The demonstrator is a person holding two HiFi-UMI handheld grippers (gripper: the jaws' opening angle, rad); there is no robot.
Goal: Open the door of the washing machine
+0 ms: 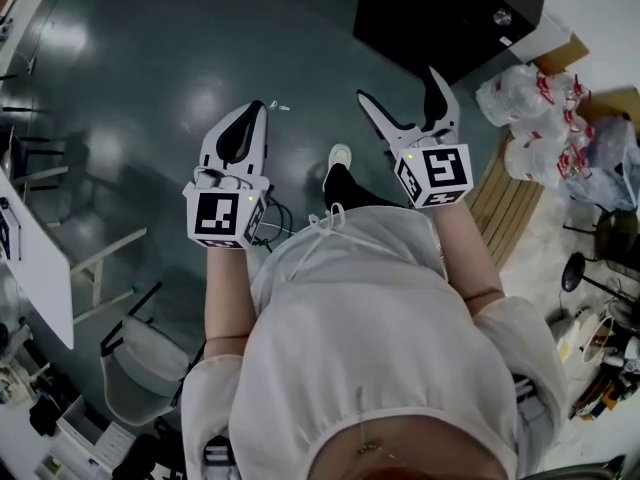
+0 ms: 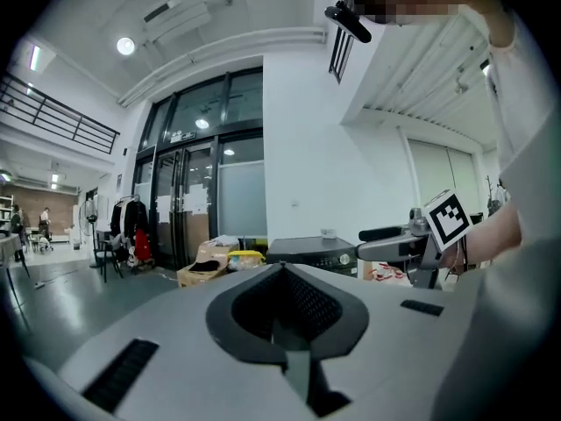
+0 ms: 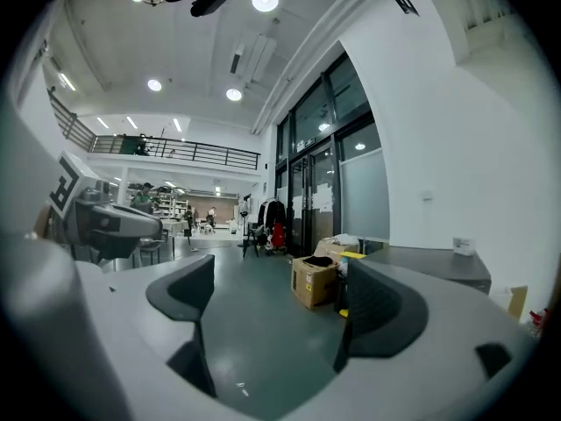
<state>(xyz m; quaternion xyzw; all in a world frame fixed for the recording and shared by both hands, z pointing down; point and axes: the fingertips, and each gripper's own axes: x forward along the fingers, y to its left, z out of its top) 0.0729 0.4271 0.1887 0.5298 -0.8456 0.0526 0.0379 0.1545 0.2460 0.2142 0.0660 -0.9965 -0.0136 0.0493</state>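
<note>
Two grippers are showing here, one in each hand of a person [image 1: 370, 338] in a white top, both sticking out over the grey-green floor [image 1: 150, 78].

The left gripper [image 1: 243, 128] is sitting with its two jaws fully together and nothing pinched between them. You're seeing it best in the left gripper view, where the left gripper [image 2: 282, 272] is making one closed peak.

The right gripper [image 1: 400, 86] is standing wide open with nothing in it. In its own view the right gripper [image 3: 280, 296] is just framing bare floor between the two jaws.

One washer [image 1: 450, 13] is standing at the far right, past the right gripper and well apart from both tools. It's a dark box with one round knob [image 1: 502, 16] on top. It's also peeking in at the right of the right gripper view [image 3: 429, 266] and sitting mid-distance in the left one [image 2: 311, 254]. I can't tell how its door is standing from any view.

Other stuff: one shoe [image 1: 340, 156] is poking out between the grippers. A heap of clear bags [image 1: 530, 98] is piling up right of the washer, too bunched to count. One wooden pallet [image 1: 505, 203] is lying nearer. One open cardboard box [image 3: 314, 281] is sitting on the floor far off.
</note>
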